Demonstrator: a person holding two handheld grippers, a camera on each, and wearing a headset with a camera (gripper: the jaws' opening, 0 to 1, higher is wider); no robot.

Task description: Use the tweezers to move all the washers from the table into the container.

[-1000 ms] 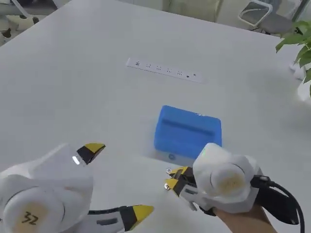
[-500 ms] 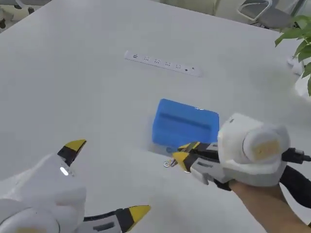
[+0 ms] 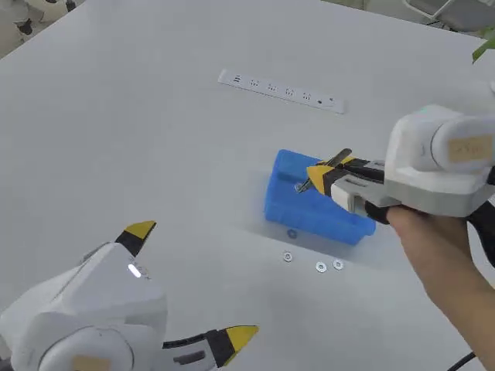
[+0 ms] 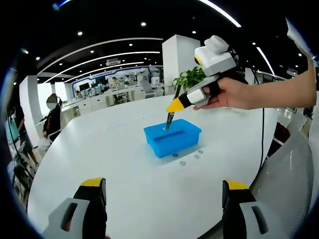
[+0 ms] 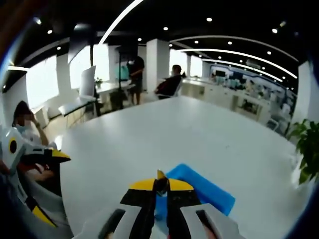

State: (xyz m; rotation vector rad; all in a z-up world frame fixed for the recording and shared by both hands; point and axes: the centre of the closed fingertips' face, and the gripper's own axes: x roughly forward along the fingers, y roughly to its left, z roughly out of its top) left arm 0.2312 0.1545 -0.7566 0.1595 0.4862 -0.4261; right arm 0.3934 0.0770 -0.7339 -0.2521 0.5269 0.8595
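Head view, right claw (image 3: 315, 176) clamping tweezers (image 3: 305, 185)

Whether the tweezers (image 4: 168, 121) grip anything at their tips above the container (image 4: 172, 139) is too small to tell.

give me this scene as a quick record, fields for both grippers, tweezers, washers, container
right gripper: jaws shut on the tweezers, held above the container
tweezers: tips point down into the container; cannot tell if they hold a washer
left gripper: jaws open, holding nothing
container: blue, open top, on the table
washers: three lying on the table beside the container, not touching it
power strip: on the table beyond the container
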